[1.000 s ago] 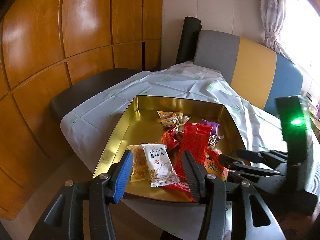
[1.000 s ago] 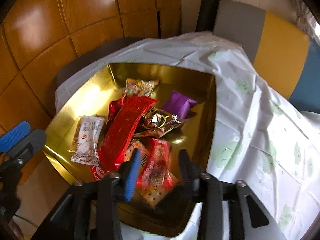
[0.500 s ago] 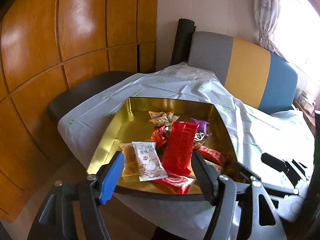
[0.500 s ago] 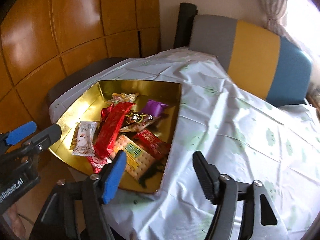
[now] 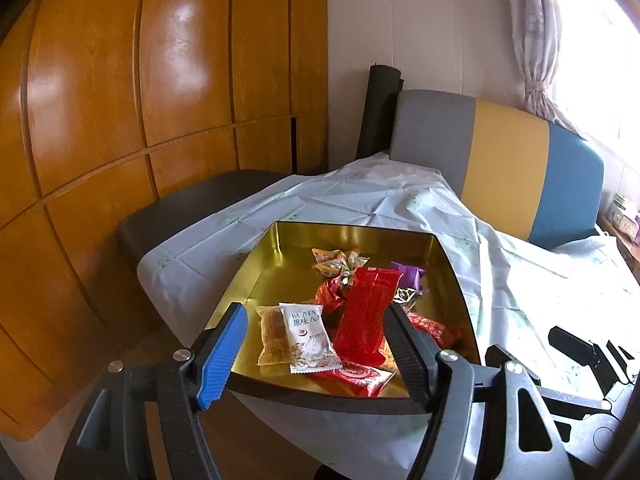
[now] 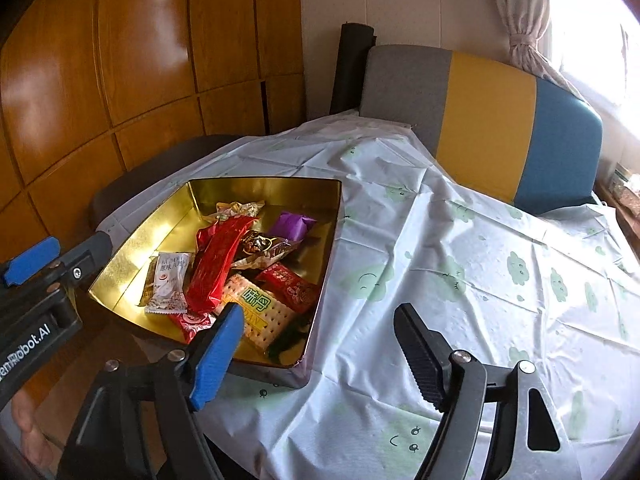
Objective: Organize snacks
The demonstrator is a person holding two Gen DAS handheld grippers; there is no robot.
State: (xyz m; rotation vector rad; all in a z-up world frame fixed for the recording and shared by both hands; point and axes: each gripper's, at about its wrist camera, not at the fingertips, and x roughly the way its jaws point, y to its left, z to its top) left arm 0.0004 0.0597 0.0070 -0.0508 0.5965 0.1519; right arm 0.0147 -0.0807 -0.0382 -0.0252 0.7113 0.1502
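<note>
A gold tin tray (image 5: 256,276) (image 6: 132,248) sits at the table's near left corner and holds several wrapped snacks: a long red packet (image 5: 368,312) (image 6: 220,256), a white nut packet (image 5: 308,336) (image 6: 170,280), a purple candy (image 5: 406,274) (image 6: 296,226), a cracker pack (image 6: 260,312) and a small red packet (image 6: 292,286). My left gripper (image 5: 316,352) is open and empty, held back above the tray's near edge. My right gripper (image 6: 320,344) is open and empty, above the tablecloth at the tray's near right corner.
A white tablecloth with green cloud prints (image 6: 480,264) covers the table. A grey, yellow and blue chair back (image 6: 488,112) stands behind it, and a dark seat (image 5: 192,212) at the left. Wooden panels (image 5: 160,80) line the left wall.
Both grippers pulled back and up from the tray and opened wider. The right gripper released the small red packet, which now lies in the tray, and swung right over the cloth.
</note>
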